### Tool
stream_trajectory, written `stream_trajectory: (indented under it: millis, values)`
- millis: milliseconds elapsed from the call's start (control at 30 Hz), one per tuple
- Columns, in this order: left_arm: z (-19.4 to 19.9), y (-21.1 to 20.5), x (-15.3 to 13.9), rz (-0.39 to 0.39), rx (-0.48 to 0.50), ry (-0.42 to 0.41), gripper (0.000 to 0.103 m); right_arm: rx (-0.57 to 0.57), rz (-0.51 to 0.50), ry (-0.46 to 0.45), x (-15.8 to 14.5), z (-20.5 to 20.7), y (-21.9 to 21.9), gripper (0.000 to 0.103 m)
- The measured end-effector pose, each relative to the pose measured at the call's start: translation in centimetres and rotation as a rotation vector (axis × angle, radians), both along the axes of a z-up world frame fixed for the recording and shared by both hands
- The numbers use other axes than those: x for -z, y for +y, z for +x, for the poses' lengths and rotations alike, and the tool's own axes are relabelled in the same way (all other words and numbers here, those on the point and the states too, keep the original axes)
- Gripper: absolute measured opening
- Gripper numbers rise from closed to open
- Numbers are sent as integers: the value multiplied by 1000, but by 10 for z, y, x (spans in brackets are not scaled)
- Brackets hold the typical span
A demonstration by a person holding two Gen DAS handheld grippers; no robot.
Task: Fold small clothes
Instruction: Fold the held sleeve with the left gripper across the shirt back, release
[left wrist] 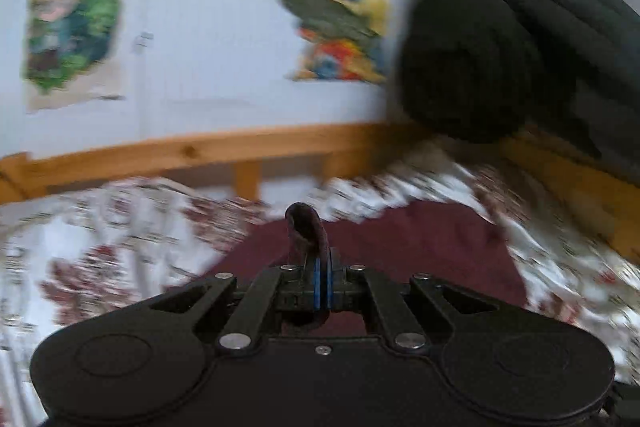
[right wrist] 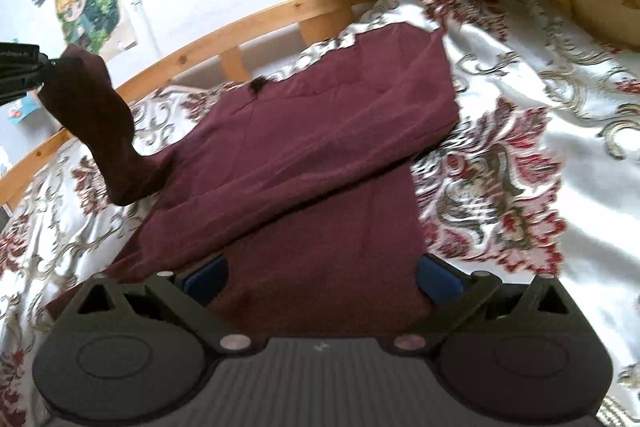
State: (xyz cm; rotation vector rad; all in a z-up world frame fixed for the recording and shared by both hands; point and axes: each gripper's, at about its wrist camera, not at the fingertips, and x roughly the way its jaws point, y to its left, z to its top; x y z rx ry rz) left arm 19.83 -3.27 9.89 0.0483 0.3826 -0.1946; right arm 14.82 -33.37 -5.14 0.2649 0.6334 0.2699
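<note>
A maroon shirt lies on a floral bedspread, with one side folded over its middle. My left gripper is shut on the shirt's sleeve end, which sticks up between its blue pads. In the right wrist view that sleeve hangs lifted from the left gripper at the left edge. My right gripper is open, its blue pads wide apart on either side of the shirt's near hem, low over the cloth.
The floral bedspread covers the bed. A wooden bed rail runs along the far side below a white wall with colourful posters. A black padded garment hangs at the upper right.
</note>
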Motion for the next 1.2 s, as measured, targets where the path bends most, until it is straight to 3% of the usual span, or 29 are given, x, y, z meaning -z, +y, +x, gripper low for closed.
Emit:
stream_trajectory:
  millis: [167,433,633,733,833,1000,1100,1200]
  values:
    - [6,-33,27,-18,115,76,2,102,-10,6,3,3,-16,103]
    - [3,-57,71,-34,202,183,2,161,1,12,8,9,-31,103]
    - [-8,-66,78,-63,237,190,2,169,2,14,9,8,-34,103]
    - [-8,-73,84,-27,245,216,3,179,3,12,9,7,-35,103]
    - [-2,-70,92,-39,213,295,20,182,3,8,9,6,-36,103]
    - [-4,-46,92,-155,171,326,68,189,-15,-17,7,6,-35,103]
    - [-11,-25,87,-162,131,288,84,177,-34,-61,5,5,-32,103]
    - [-10,4,86,-133,9,265,93,134,-70,-120,2,5,-23,103]
